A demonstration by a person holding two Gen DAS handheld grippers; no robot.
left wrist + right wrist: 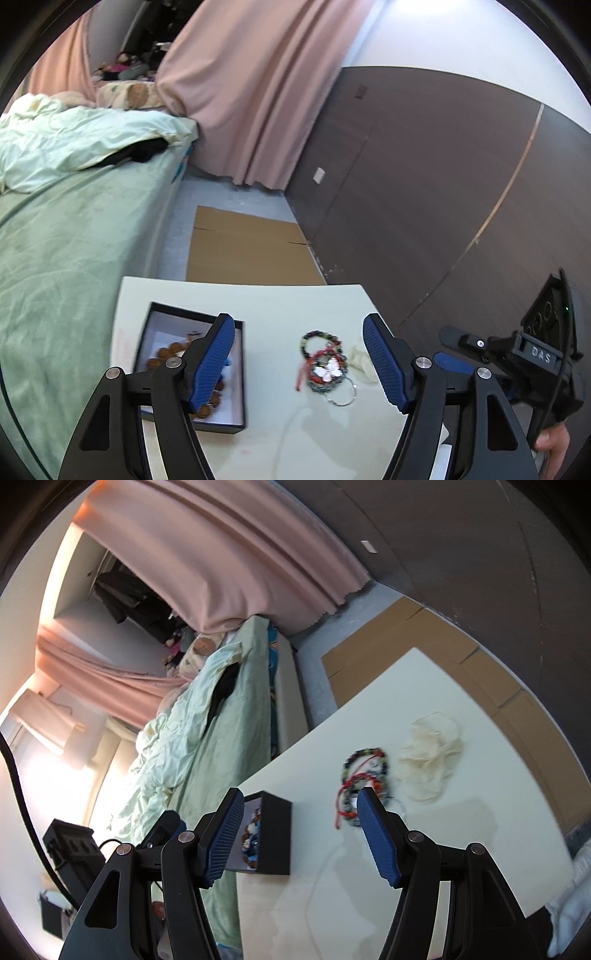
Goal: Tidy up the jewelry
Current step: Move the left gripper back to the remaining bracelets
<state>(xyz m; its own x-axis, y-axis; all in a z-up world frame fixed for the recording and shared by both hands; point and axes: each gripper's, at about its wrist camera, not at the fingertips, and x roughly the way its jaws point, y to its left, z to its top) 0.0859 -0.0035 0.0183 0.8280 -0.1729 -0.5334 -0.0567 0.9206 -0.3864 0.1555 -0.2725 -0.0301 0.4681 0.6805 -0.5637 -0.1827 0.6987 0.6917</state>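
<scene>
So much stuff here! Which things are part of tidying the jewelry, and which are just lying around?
Part of the job:
- pile of bracelets on the white table
- black box already holding beaded pieces
- left tool, open
- right tool, open

Just lying about:
- cream mesh pouch
- bed
- pink curtain
- cardboard

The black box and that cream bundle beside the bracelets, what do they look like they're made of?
Black box: likely rigid cardboard, matte; thin straight walls, pale lining inside. Cream bundle: seemingly sheer fabric such as organza, possibly a pouch; crumpled, translucent folds. Neither is certain from looks alone.
</scene>
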